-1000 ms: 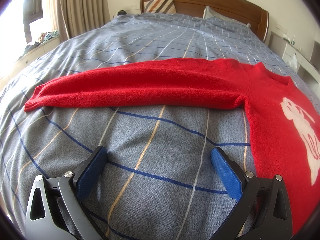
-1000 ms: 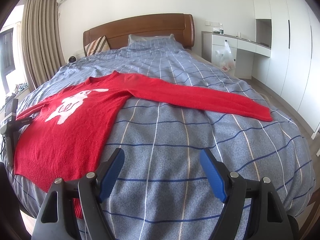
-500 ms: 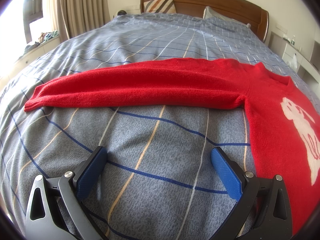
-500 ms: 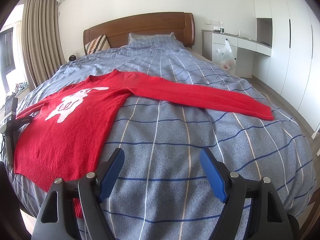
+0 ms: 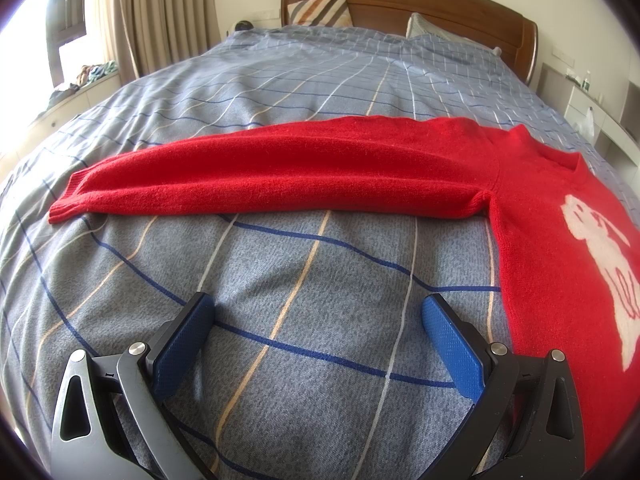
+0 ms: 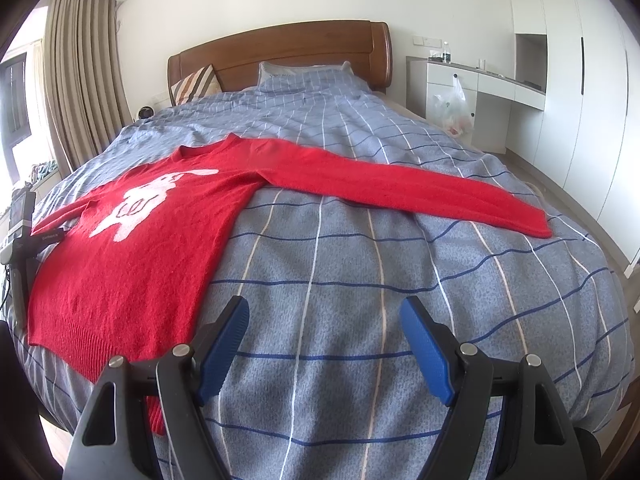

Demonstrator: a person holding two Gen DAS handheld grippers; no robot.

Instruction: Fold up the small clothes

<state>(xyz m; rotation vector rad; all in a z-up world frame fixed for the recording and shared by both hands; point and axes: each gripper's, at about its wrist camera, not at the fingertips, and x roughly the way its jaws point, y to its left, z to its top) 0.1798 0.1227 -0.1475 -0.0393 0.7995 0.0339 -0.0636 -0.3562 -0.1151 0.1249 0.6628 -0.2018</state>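
A red sweater (image 6: 132, 264) with a white rabbit figure on its chest lay spread flat, face up, on the blue checked bedspread (image 6: 360, 320), and everything else is best placed from it: its collar pointed toward the wooden headboard (image 6: 280, 46), its ribbed hem lay at the foot edge of the bed, and both sleeves stretched straight out to either side of the body. The left gripper (image 5: 316, 320) hung above bare bedspread just outside the sweater's side seam, below the outstretched sleeve (image 5: 260, 176), with its blue pads wide apart and nothing between them. The right gripper (image 6: 324, 328) was on the sweater's other side, likewise over bare bedspread near the hem corner, jaws spread wide and empty, the other sleeve (image 6: 408, 186) lying ahead of it and running away from the sweater's body toward the wardrobe wall (image 6: 580, 80). No fold showed anywhere in the garment, so the work seemed to stand at its very start, with the sweater laid out and both tools poised. The next move would likely call for each gripper to reach forward to its sleeve, close on the cuff end, and carry it across onto the sweater's chest; the knit looked soft and thick, so a pinch at the edge should catch it cleanly.
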